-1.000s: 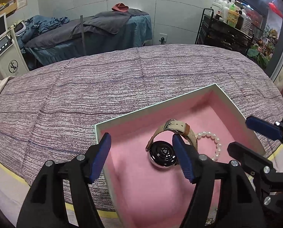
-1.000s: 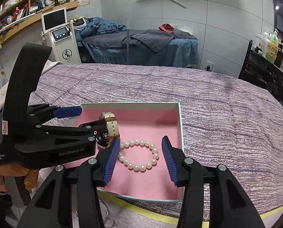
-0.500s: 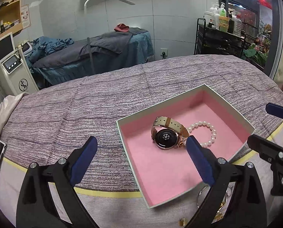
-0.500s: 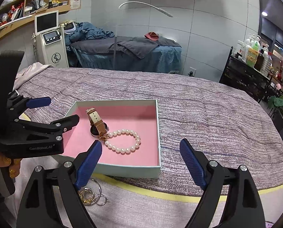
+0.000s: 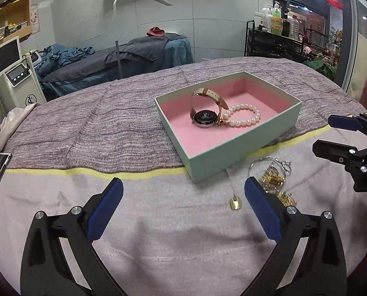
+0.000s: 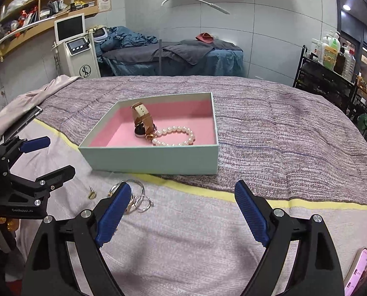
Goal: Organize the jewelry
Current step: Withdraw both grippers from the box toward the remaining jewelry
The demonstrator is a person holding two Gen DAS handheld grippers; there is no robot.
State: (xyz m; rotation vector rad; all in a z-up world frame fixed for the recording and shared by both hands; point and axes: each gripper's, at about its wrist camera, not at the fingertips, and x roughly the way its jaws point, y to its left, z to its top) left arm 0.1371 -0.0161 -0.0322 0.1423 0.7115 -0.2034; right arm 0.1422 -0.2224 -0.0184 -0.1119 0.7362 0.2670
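A mint-green box [image 5: 242, 148] with a pink lining sits on the purple-grey woven blanket [image 5: 109, 118] of a bed, its near corner reaching over the yellow stripe [image 5: 84, 172] where the blanket meets a pale sheet [image 5: 158, 234]. Inside the box, towards its left side, a watch [image 5: 205, 116] stands on edge with its tan strap arching up over the round case. A pearl bracelet [image 5: 245, 116] lies flat just to the right of the watch, touching it at the strap's lower end.

On the pale sheet, just near of the box, lies a loose tangle of silver rings and gold chain [image 5: 272, 175]. A small gold pendant [image 5: 235, 202] rests a little to the left of that heap, a thin chain running from it towards the box.

The left gripper [image 5: 183, 204] hovers over the sheet near of the box, its blue-padded jaws spread wide with nothing between them; the pendant lies just inside its right finger. The right gripper [image 6: 183, 207] also hangs above the sheet, jaws spread wide and empty, its left pad [image 6: 112, 212] overlapping the ring tangle [image 6: 134, 197] in view. Whether that pad touches the rings cannot be told

Far behind stand a treatment bed [image 6: 173, 54] with blue and grey covers and a white machine [image 6: 77, 51] with a screen
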